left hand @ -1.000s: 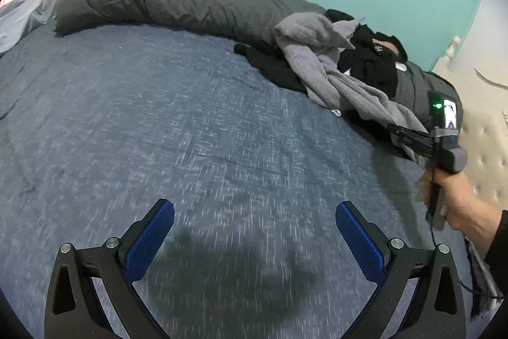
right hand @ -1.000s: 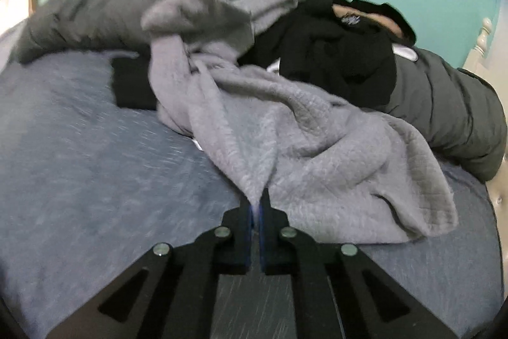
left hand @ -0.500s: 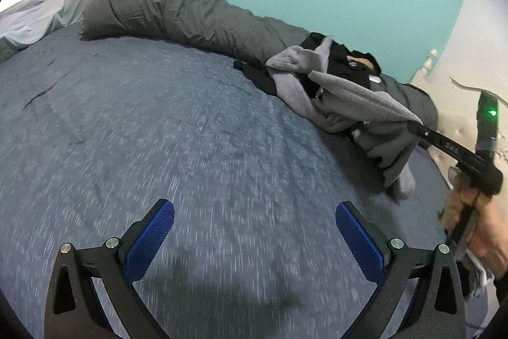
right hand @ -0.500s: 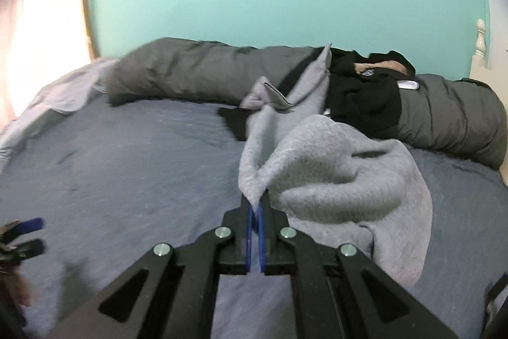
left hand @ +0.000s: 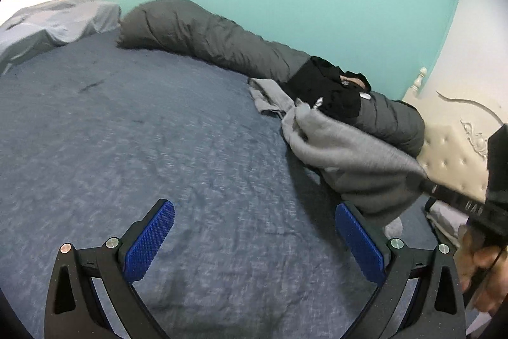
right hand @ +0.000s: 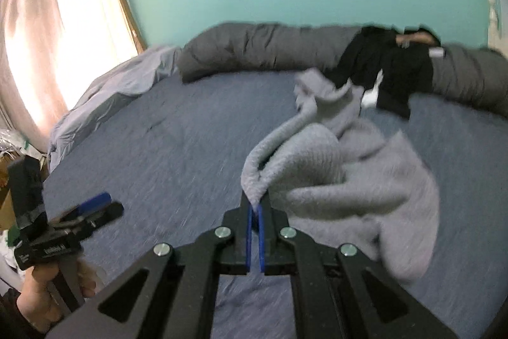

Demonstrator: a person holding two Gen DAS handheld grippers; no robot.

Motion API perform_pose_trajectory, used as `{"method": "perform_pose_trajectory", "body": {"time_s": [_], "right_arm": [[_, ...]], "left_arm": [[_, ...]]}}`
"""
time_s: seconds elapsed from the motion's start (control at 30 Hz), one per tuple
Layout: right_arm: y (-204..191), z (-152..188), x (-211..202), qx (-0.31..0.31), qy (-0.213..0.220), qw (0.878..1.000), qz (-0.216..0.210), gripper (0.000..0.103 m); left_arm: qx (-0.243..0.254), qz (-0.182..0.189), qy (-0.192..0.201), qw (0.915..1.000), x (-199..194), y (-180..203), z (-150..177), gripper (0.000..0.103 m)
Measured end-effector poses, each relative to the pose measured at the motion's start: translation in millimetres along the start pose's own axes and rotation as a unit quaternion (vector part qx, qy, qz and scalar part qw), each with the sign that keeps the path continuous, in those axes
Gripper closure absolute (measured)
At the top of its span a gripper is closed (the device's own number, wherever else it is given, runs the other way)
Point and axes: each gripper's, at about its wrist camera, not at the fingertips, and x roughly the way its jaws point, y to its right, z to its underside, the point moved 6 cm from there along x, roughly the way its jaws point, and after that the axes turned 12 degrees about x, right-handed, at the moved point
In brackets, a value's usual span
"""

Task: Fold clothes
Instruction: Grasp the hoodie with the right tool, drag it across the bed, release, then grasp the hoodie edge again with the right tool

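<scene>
While the right claw [right hand: 254, 208] is clamped on an edge of the gray sweater [right hand: 349, 167], the rest of the sweater lies bunched on the blue bed [right hand: 158, 154], near the black clothes [right hand: 390, 69]. The left claw [left hand: 254, 240] is wide apart over the bed, holding nothing.

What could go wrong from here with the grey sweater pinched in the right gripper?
The right gripper pinches only a thin edge of the grey sweater, so the cloth may slip out as it is dragged. The sweater's far end lies beside the black clothes and might snag them. The left gripper is open and holds nothing, so the bunched sweater may land crumpled on the bed.
</scene>
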Motion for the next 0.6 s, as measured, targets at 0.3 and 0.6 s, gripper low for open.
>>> {"method": "perform_pose_trajectory", "body": {"time_s": [0.3,0.6], "right_arm": [[45,36,-10,0.085,-0.025,0.996,-0.005,0.095],[162,37,-25,0.145,0.002,0.982,0.119,0.07]], "left_arm": [[-0.012,0.009,-0.01,0.9998,-1,-2,35,0.0],[-0.001,0.016,-0.023,0.9996,15,2,54,0.0]]}}
